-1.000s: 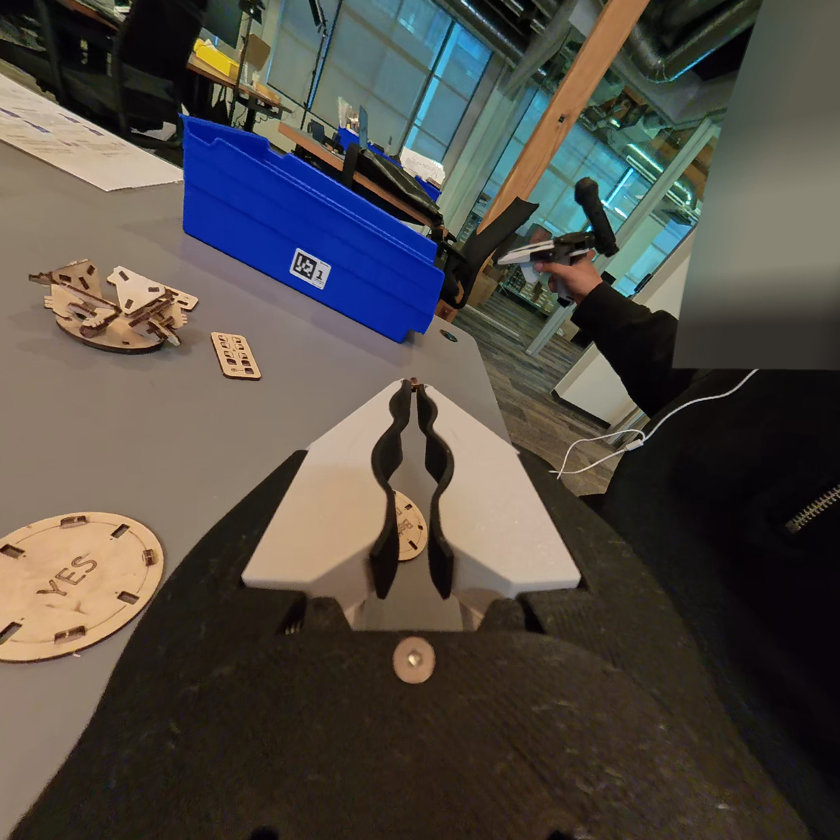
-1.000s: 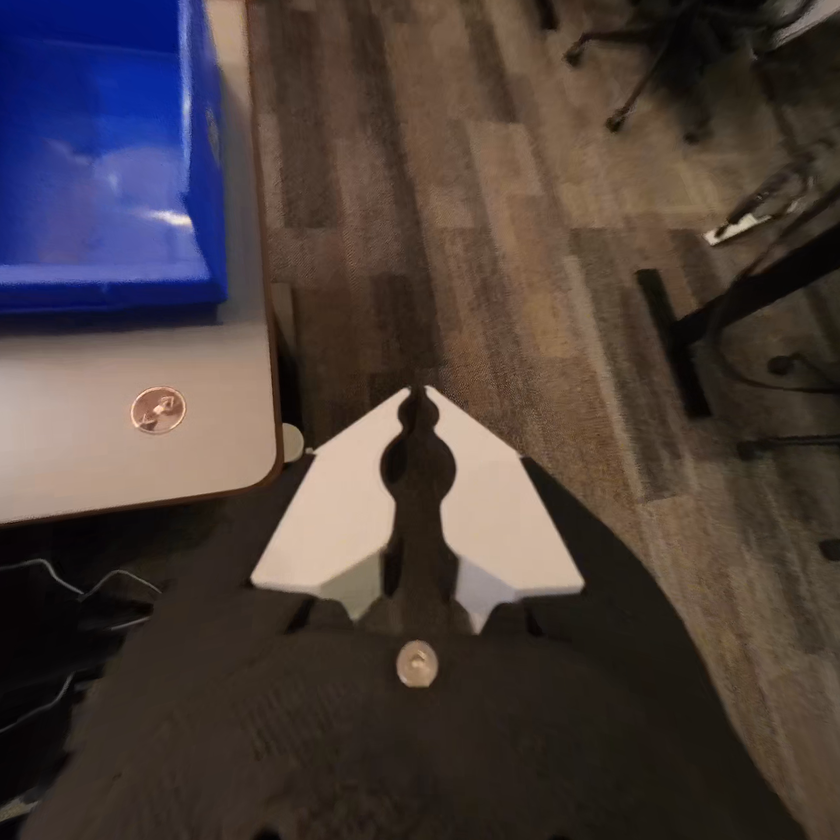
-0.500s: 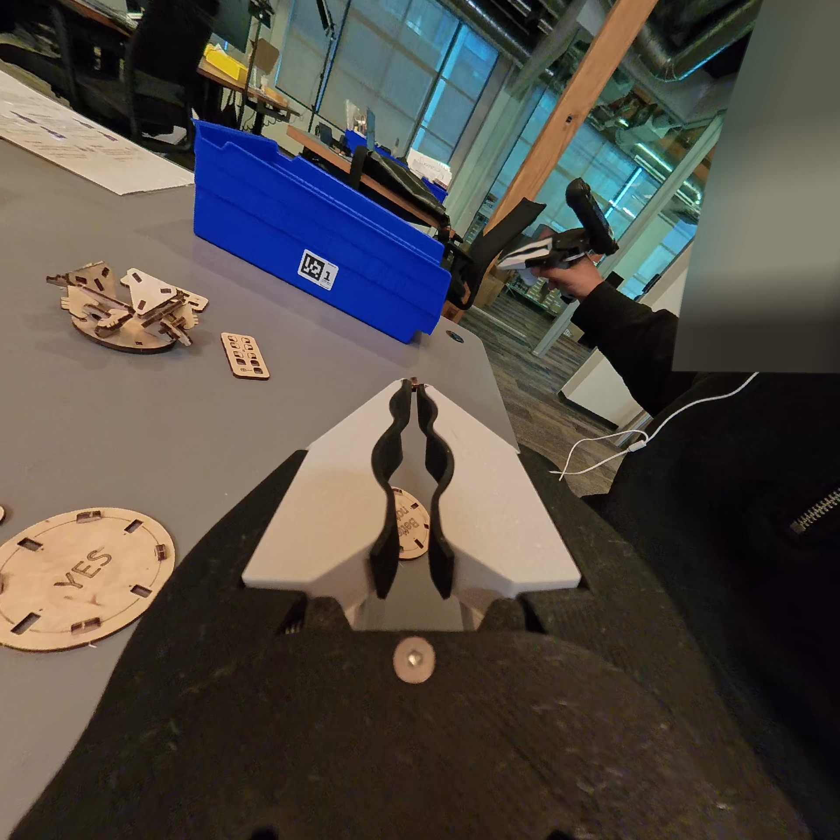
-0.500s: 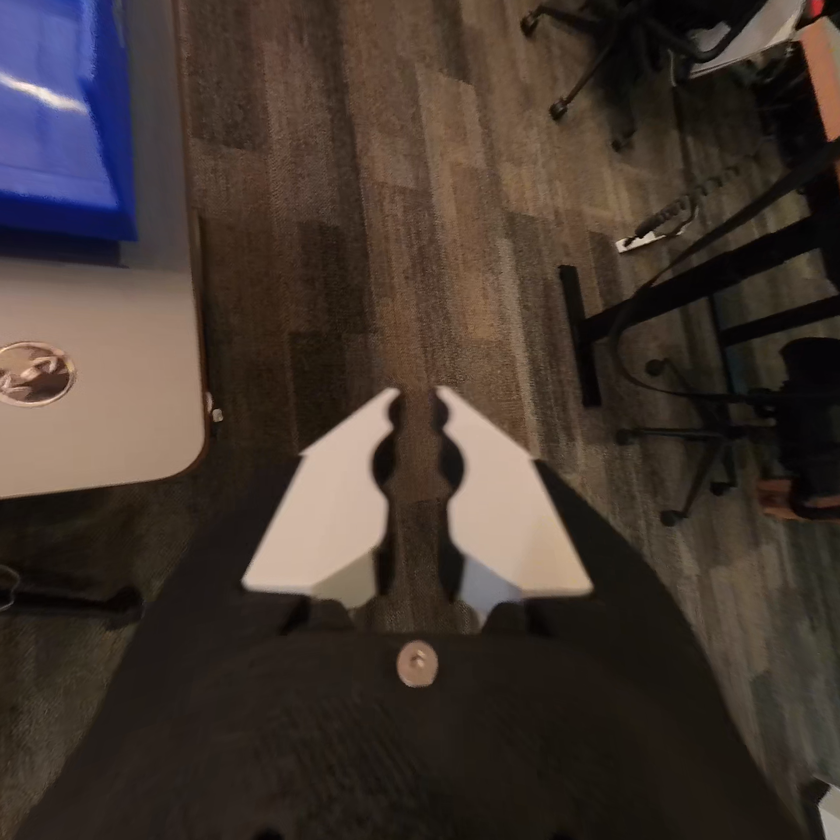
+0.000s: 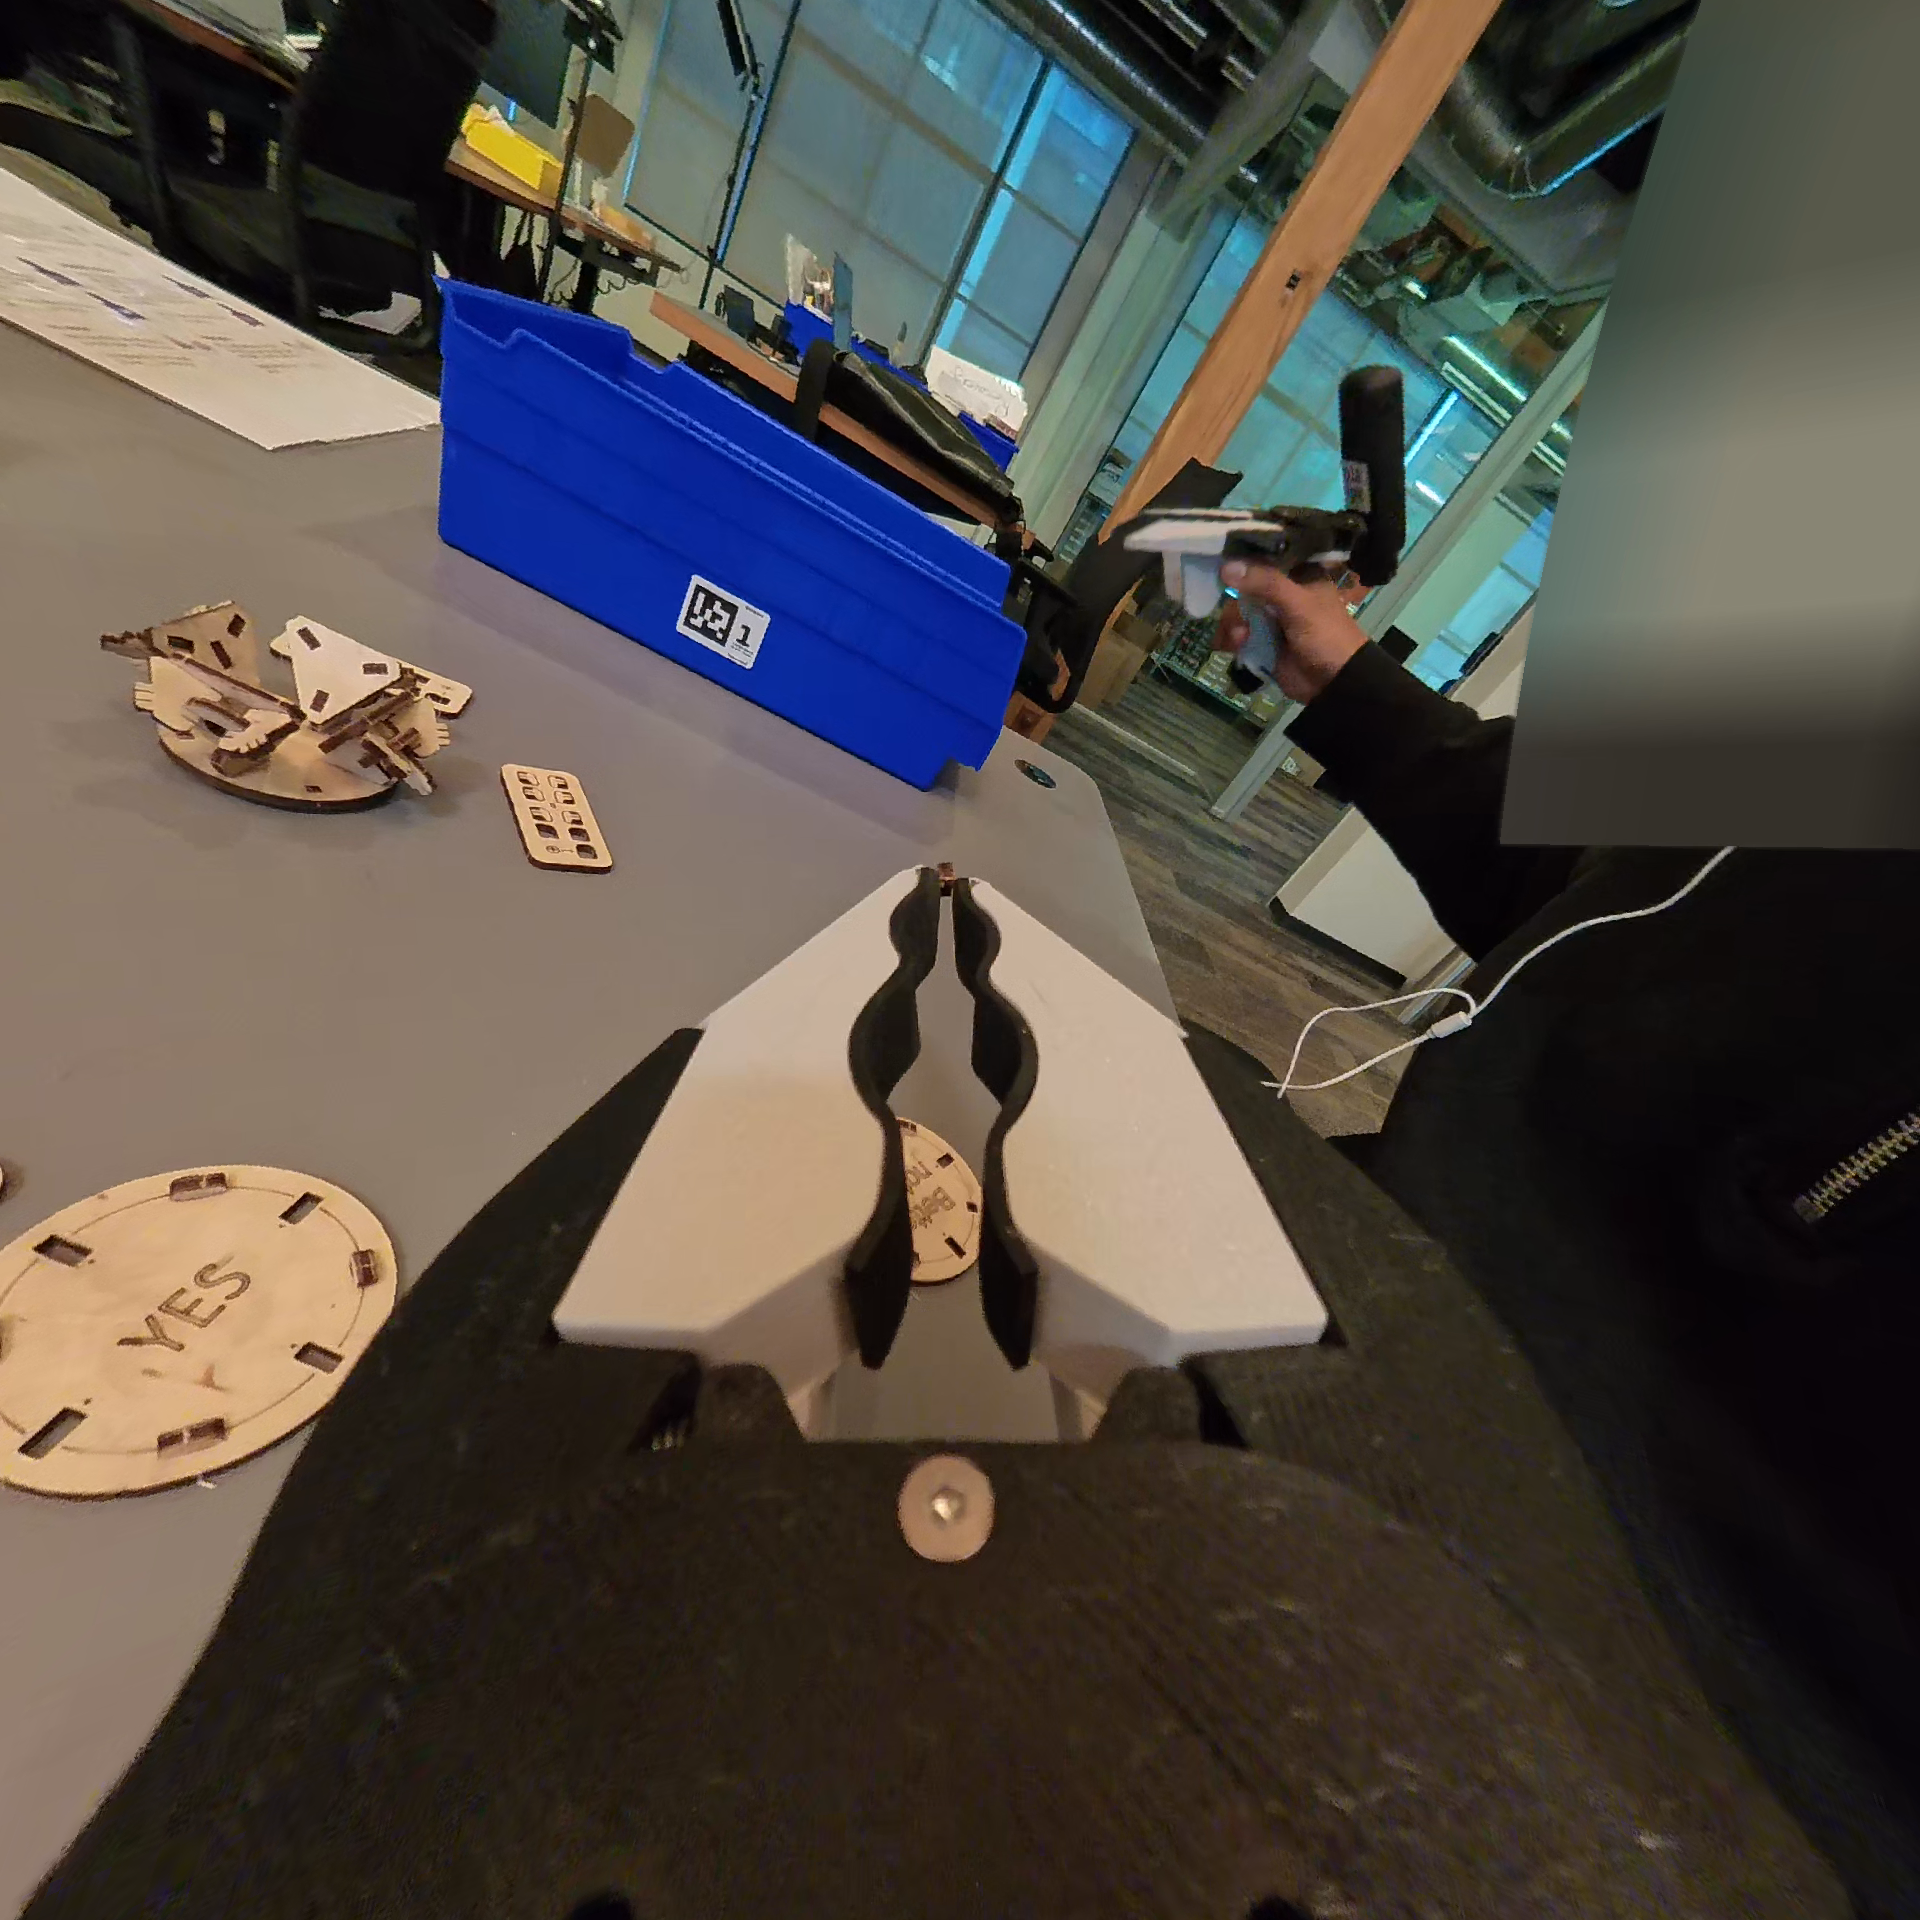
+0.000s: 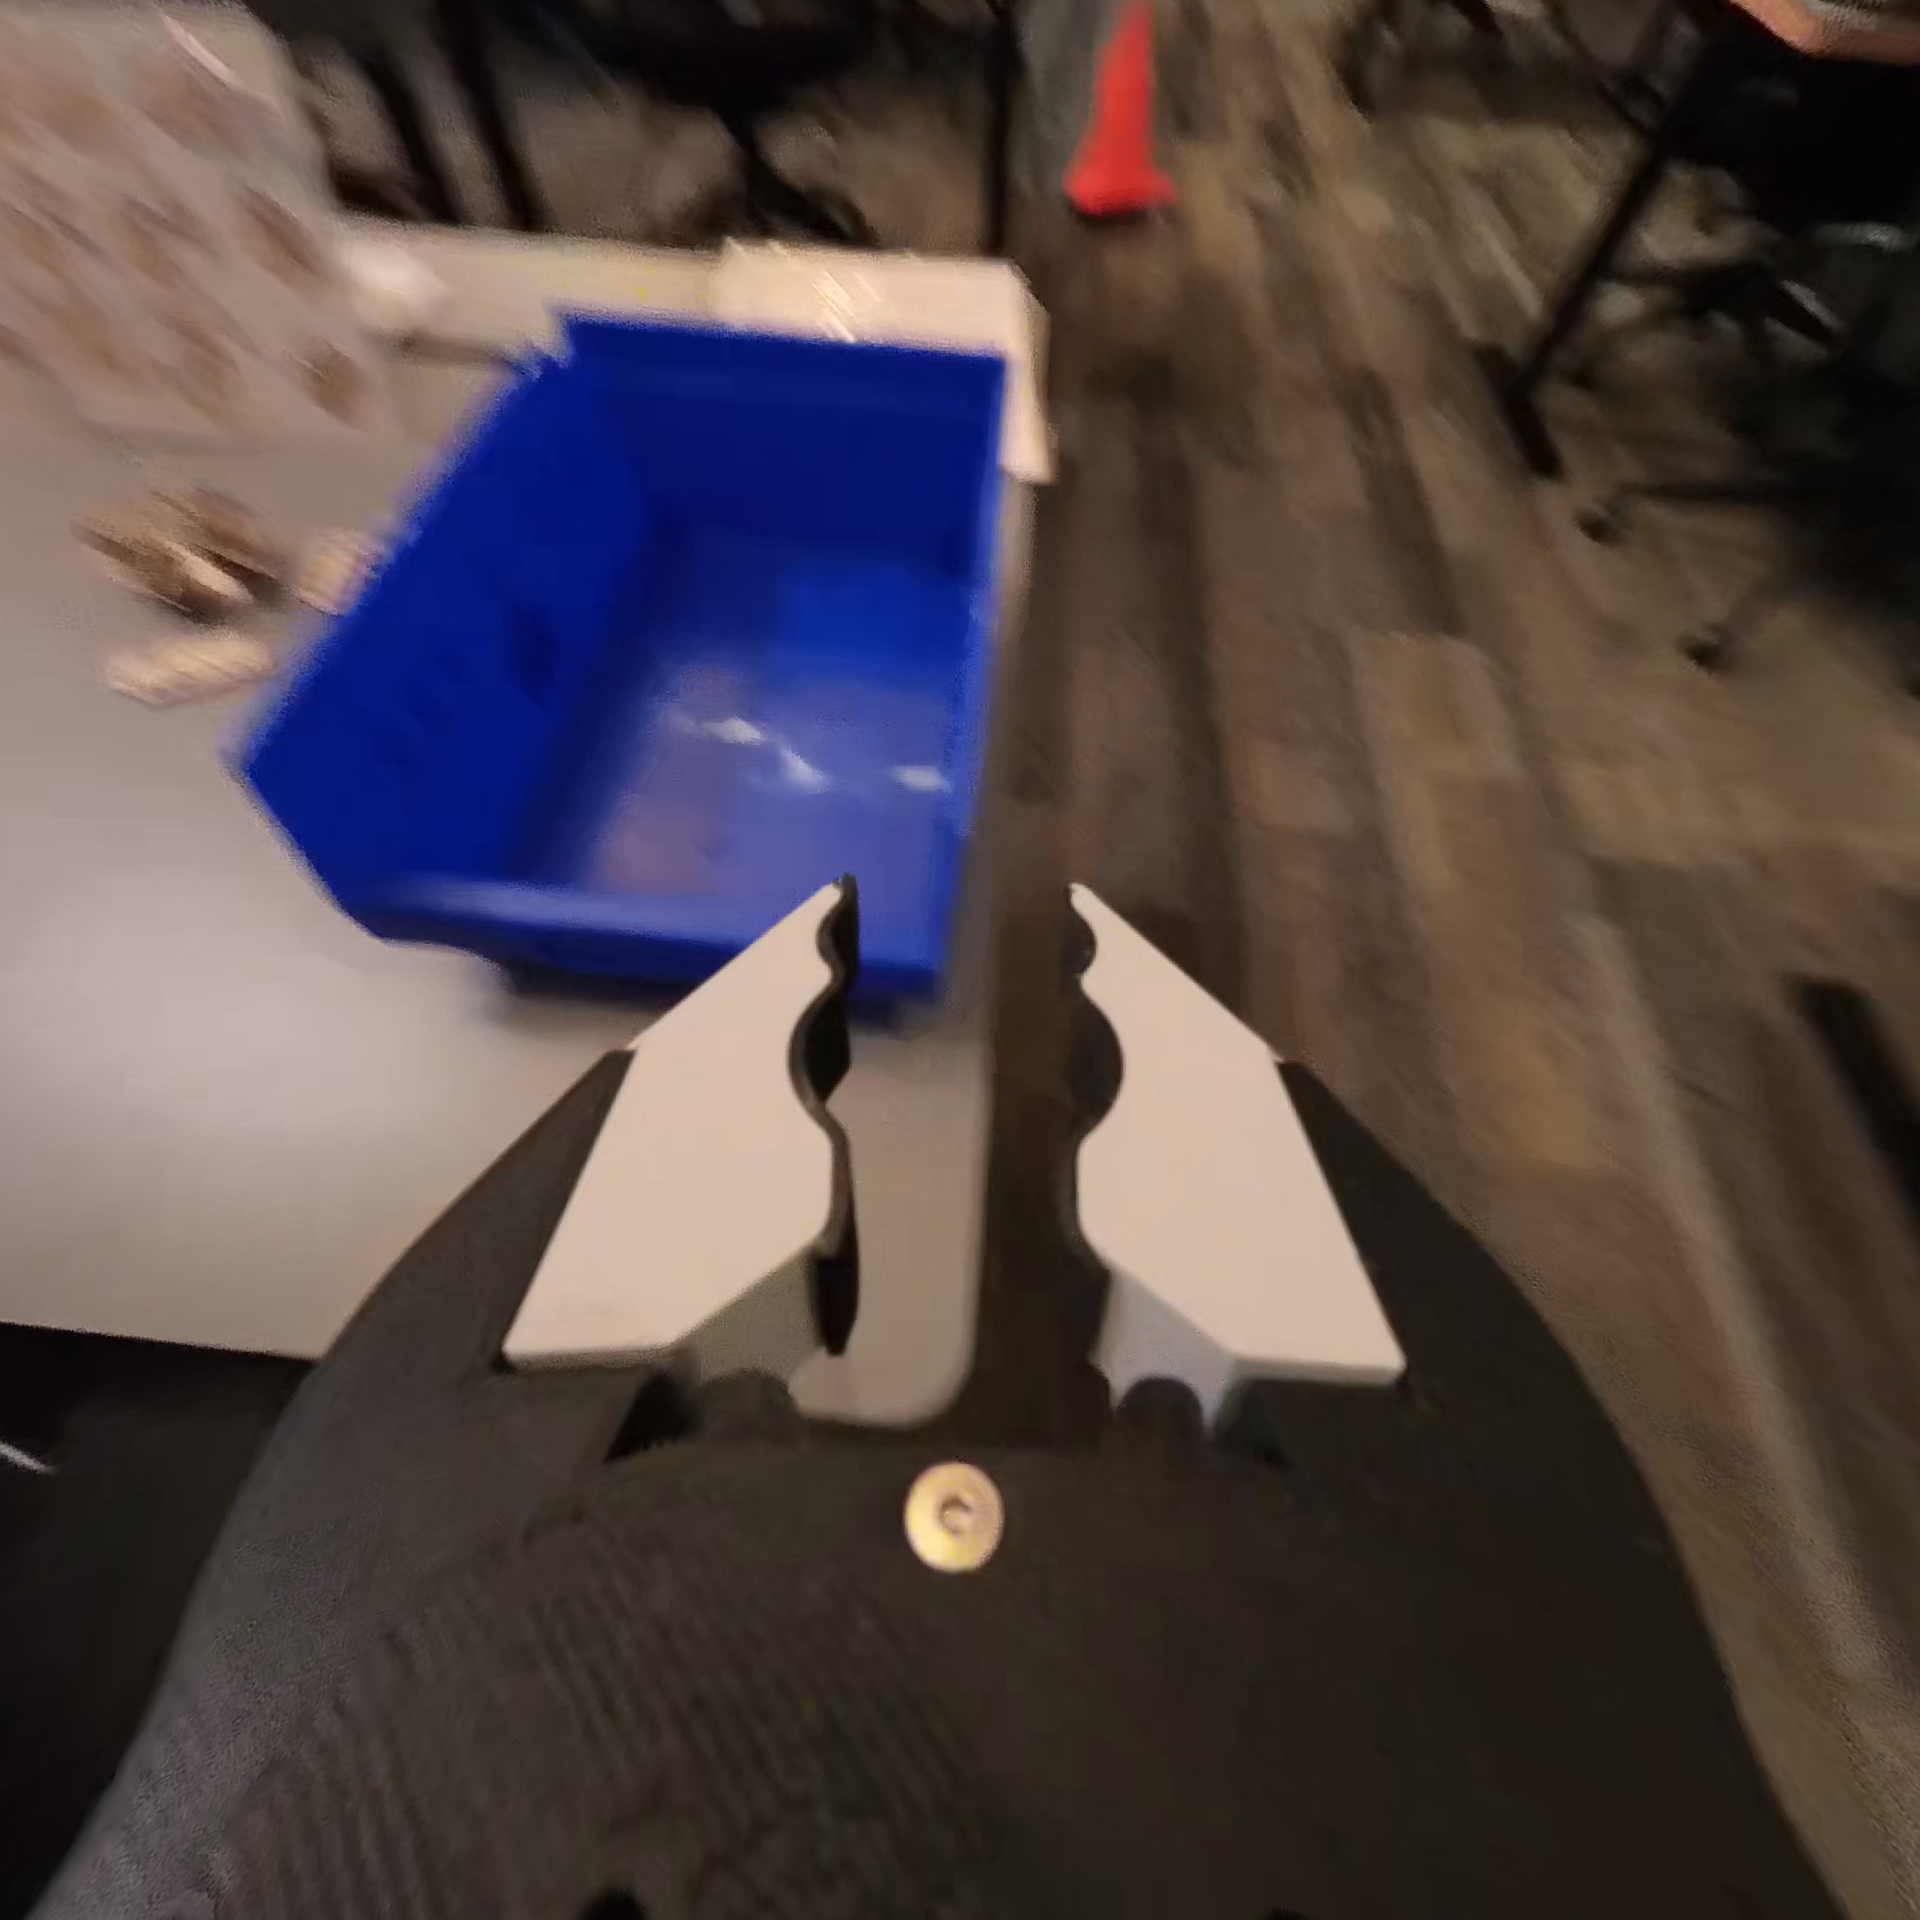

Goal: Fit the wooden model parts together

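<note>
Our left gripper (image 5: 943,883) had its black wavy fingers (image 5: 894,997) drawn together at the tips, which pinched a tiny brown piece (image 5: 943,871), too small for us to say what it was. The gripper hung low over a flat grey table (image 5: 312,987). Through the gap lower down between the fingers we saw a small round pale wooden disc (image 5: 940,1205) lying on the table beneath, apart from the fingers.

To the left lay a large round plywood disc with slots near its rim (image 5: 177,1320). Farther ahead were a small rectangular wooden tag with cut-outs (image 5: 556,816) and a loose heap of interlocked laser-cut wooden pieces (image 5: 281,717). Behind them stood a long blue plastic bin (image 5: 675,540) near the table's far corner, with a white printed sheet (image 5: 156,332) at the far left.

Our right gripper (image 6: 961,904) had its pale fingers (image 6: 727,1091) spread well apart, with nothing between them. Raised in a hand (image 5: 1288,634) with a black sleeve (image 5: 1403,758), it looked down at the table's edge, just beside the near wall of the bin. That view was blurred; the bin's contents could not be made out. Dark patterned floor (image 6: 1455,727) lay to the right.
</note>
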The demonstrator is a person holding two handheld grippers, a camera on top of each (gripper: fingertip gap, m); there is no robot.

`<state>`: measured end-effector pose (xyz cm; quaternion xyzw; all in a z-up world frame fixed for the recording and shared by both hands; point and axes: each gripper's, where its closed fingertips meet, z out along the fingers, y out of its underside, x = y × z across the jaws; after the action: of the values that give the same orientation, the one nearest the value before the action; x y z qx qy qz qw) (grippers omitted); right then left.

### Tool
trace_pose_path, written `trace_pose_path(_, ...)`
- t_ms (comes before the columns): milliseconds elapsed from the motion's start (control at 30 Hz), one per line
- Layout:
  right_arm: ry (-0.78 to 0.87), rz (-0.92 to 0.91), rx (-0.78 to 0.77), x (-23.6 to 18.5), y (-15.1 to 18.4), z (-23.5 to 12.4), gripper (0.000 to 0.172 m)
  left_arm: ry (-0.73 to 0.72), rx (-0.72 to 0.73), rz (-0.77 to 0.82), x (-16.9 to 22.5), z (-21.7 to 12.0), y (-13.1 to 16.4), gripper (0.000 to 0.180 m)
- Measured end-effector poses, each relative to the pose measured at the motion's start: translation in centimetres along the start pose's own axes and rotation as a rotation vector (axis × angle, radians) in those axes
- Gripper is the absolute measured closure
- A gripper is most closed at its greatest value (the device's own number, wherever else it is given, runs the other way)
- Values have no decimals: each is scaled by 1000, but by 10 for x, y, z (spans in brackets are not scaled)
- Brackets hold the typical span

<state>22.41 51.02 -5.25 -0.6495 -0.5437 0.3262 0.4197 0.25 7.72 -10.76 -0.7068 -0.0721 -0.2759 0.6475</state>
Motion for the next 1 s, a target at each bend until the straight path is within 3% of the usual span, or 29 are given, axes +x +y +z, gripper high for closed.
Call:
trace_pose_path(233, -480, -80, 263, -172, -65, 51, 138, 31, 4, 10, 5, -2, 0, 180)
trace_pose_path(400, -954, -46, 562, -309, -109, 66, 144, 71, 27, -15, 7, -4, -4, 180)
trace_pose_path(600, -1409, 90, 499, -437, -126, 108, 144, 29, 75, 63, 7, -20, -16, 180)
trace_pose_path(733, -1460, -18, 419, -484, -105, 138, 147, -2, 172, 82, 4, -41, -37, 180)
trace_pose_path(833, -1445, -50, 345, -492, -77, 148, 152, 7, 233, 57, 3, -52, -48, 180)
trace_pose_path(1000, -1510, 67, 226, -502, -61, 150, 157, 36, 240, 2, 1, -50, -47, 180)
